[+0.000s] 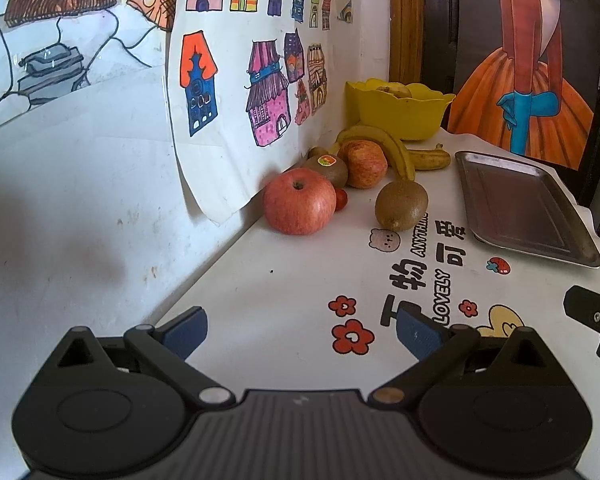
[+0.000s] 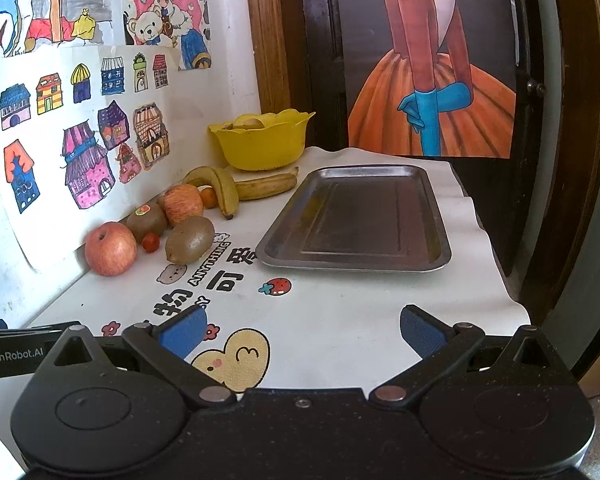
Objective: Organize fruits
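Spread wide and holding nothing above the printed tablecloth (image 2: 340,320): left gripper (image 1: 300,330) and right gripper (image 2: 300,330). Heaped left of the steel tray (image 2: 356,220), hard against the wall: apples (image 2: 110,249), kiwis (image 2: 189,239), bananas (image 2: 266,186). Behind the tray's far-left corner, yellow bowl (image 2: 262,146). Bare cloth between tray's near rim and grippers.

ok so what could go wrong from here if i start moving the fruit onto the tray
1. The fruits are tightly bunched: the near apple touches a small red fruit, probably a tomato, which could roll when the apple is lifted.
2. The near kiwi is rounded and may slip from the open left gripper.
3. The metal tray sits near the table edge; a push could shift it.
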The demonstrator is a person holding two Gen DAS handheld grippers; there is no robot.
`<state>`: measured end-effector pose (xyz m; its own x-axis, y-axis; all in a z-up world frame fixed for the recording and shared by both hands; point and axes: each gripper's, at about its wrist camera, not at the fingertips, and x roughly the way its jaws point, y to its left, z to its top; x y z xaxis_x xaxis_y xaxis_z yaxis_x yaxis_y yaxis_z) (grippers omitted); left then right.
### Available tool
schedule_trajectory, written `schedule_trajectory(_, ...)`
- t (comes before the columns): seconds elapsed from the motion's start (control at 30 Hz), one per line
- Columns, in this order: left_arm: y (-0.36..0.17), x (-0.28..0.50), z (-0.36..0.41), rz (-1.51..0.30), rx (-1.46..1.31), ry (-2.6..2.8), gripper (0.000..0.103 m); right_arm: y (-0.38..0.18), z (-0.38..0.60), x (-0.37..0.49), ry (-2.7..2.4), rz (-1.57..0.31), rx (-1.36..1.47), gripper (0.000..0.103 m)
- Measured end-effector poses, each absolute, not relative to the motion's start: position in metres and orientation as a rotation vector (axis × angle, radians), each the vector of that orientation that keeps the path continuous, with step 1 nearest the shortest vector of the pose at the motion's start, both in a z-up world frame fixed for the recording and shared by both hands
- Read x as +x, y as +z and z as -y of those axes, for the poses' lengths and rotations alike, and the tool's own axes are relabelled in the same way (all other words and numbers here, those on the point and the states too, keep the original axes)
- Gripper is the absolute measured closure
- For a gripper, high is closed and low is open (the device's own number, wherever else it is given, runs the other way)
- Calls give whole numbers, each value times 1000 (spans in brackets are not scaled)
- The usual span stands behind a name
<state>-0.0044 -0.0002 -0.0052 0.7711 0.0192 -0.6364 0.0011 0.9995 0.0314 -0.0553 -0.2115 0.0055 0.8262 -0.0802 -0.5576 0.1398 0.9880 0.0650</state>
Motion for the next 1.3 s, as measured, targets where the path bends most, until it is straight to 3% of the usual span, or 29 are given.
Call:
schedule_trajectory(0.9, -14, 3, 7, -738, 21, 31, 1, 0, 221, -40, -86, -614, 103, 1)
schedule_trajectory(1.3, 1, 41, 12, -758, -31, 31, 1, 31, 228, 2, 49, -590, 77, 1)
